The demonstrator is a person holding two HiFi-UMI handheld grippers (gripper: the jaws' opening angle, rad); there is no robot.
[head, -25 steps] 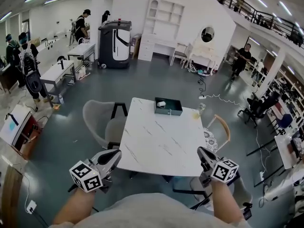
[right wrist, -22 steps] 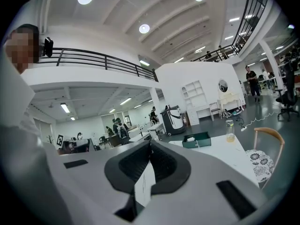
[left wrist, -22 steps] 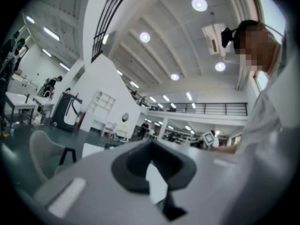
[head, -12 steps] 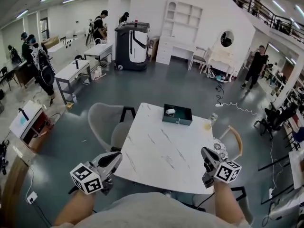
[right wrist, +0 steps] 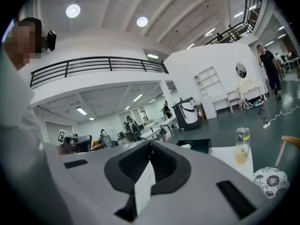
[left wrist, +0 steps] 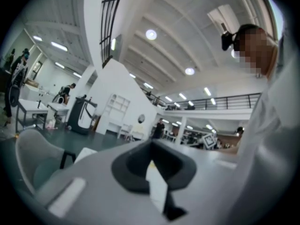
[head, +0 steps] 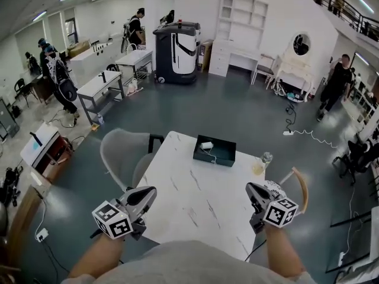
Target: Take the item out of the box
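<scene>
A dark green open box stands at the far edge of the white marble table, with a small white item lying in its left part. Both grippers hover over the table's near corners, far short of the box. My left gripper is shut with nothing in it, its jaws meeting in a line. The right gripper is also shut and empty. In the right gripper view the box and the item show just beyond the jaw tips.
A bottle of yellowish liquid stands at the table's far right corner. A grey chair is at the left, a wooden chair with a patterned cushion at the right. People, work tables and a large dark machine stand farther off.
The head view has shifted: the table and box now sit lower and nearer in the picture. Both grippers keep their places at the near edge, still shut.
</scene>
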